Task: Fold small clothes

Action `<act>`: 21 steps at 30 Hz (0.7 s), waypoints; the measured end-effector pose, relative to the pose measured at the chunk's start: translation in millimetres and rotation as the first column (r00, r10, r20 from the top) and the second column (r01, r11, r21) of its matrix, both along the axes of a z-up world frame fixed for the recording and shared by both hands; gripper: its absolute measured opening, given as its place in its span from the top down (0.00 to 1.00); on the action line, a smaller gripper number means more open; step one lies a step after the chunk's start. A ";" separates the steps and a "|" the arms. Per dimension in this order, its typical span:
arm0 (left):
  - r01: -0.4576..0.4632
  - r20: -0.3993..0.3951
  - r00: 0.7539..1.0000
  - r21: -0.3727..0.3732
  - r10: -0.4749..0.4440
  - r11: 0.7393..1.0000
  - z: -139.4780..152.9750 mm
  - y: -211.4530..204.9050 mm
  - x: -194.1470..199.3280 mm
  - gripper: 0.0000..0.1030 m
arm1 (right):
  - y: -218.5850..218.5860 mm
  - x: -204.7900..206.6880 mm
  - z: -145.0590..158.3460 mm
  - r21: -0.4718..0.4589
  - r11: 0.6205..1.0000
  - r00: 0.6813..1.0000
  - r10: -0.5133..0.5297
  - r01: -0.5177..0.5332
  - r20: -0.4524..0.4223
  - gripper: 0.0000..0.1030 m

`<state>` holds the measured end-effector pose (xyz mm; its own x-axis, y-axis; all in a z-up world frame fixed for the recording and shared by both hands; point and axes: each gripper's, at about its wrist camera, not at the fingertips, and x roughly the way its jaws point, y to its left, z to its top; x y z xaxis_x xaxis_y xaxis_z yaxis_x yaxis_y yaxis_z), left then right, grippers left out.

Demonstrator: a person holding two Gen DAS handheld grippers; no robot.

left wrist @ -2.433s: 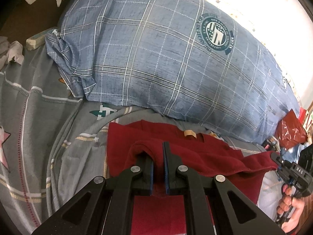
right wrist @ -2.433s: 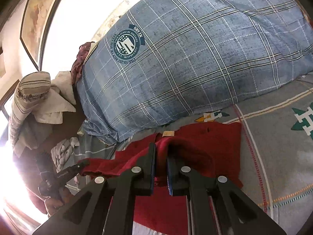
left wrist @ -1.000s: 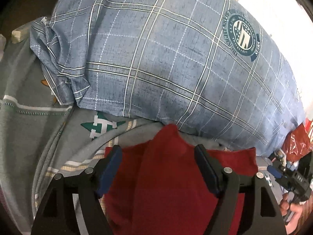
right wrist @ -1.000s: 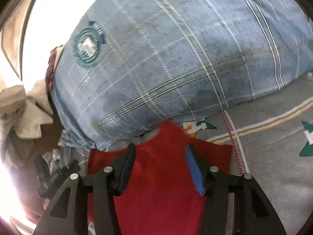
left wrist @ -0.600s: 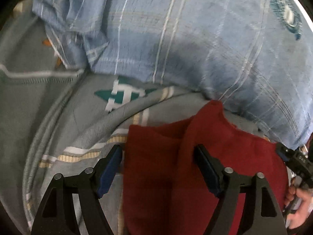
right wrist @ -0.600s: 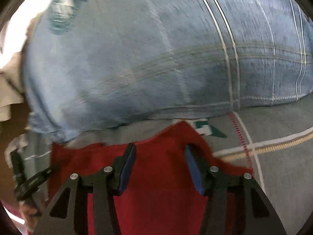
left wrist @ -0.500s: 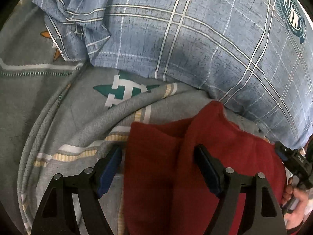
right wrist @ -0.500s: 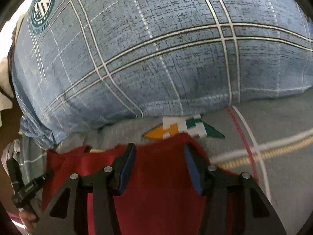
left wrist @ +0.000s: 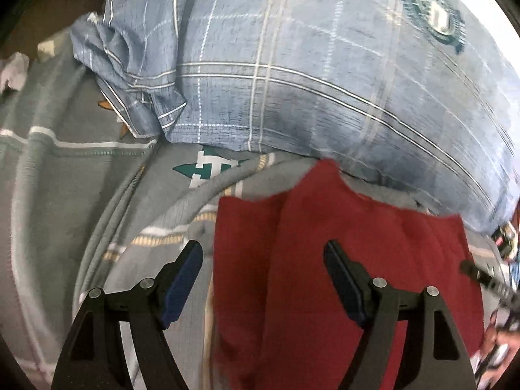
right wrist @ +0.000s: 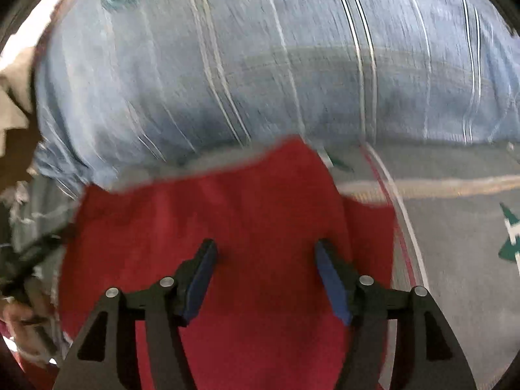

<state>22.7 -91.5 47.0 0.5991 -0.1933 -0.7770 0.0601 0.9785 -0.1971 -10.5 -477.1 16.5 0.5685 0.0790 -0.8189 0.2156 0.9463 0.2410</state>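
Observation:
A dark red garment [left wrist: 341, 260] lies folded over on the grey patterned bedsheet [left wrist: 81, 178], its far edge close to a blue plaid pillow. My left gripper [left wrist: 263, 260] is open and empty, its jaws spread over the garment's left part. My right gripper [right wrist: 265, 260] is open and empty above the same red garment [right wrist: 227, 227]. The right gripper also shows at the right edge of the left wrist view [left wrist: 487, 279], blurred. The right wrist view is motion-blurred.
A large blue plaid pillow [left wrist: 308, 65] fills the far side, also in the right wrist view [right wrist: 260, 65]. Grey bedsheet [right wrist: 455, 227] with stripes and green motifs extends right. Pale crumpled cloth [left wrist: 13, 71] lies at far left.
Both grippers, shut on the red garment 2.4 s ago, have opened and let it go. The garment now lies folded on the sheet. Both cameras have shifted slightly since.

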 end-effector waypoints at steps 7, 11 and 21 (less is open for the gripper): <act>0.017 0.034 0.999 0.057 -0.019 0.998 28.8 3.3 -50.0 0.26 | 58.3 5.7 53.5 -0.040 0.989 0.984 0.148 -0.145 0.099 0.36; 0.020 0.016 1.000 0.061 -0.021 0.998 28.4 7.3 -70.0 0.26 | 114.8 28.3 60.3 -0.062 0.958 0.952 0.284 -0.279 0.113 0.48; -0.007 -0.062 0.998 -0.004 0.007 1.000 -3.9 24.5 -49.2 0.26 | 222.2 101.6 19.9 -0.095 0.909 0.912 0.409 -0.405 0.025 0.50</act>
